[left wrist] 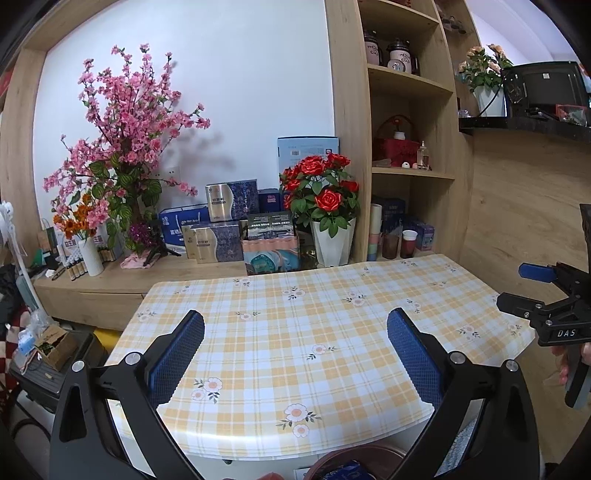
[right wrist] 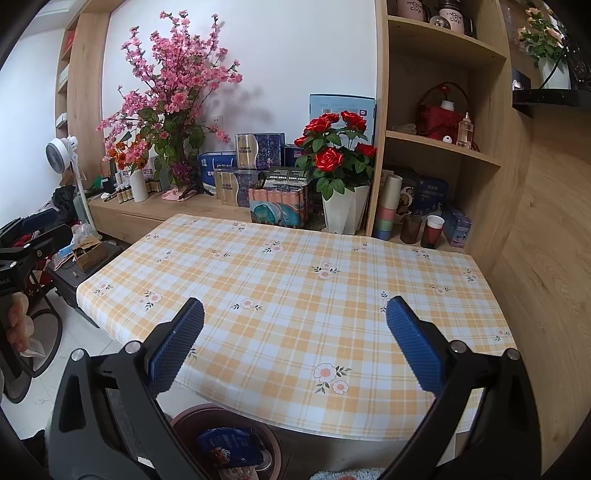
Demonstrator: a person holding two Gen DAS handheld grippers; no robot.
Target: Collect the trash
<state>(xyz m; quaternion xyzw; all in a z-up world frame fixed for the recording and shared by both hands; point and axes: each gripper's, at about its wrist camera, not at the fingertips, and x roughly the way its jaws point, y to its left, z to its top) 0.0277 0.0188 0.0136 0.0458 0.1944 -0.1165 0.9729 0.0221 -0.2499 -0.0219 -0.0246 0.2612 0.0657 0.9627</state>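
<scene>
Both grippers, left (left wrist: 295, 354) and right (right wrist: 295, 350), hang spread and holding nothing over the table (right wrist: 295, 280), likely since the trash (right wrist: 229, 448) already sits in the bin (right wrist: 188, 417) below the right gripper, under the table's near edge.

White letters "DAS" are showing on the right hand-held gripper (left wrist: 532, 291); "mom cup" is reading on the pink mug (right wrist: 410, 8) sitting on the shelf (right wrist: 443, 40).

Pretty clearly someone's home living or dining room. A floral checked tablecloth (right wrist: 295, 295) is covering the table, fake flowers (right wrist: 177, 92) and gift boxes (right wrist: 258, 151) are crowding the wooden shelving (right wrist: 443, 147).
</scene>
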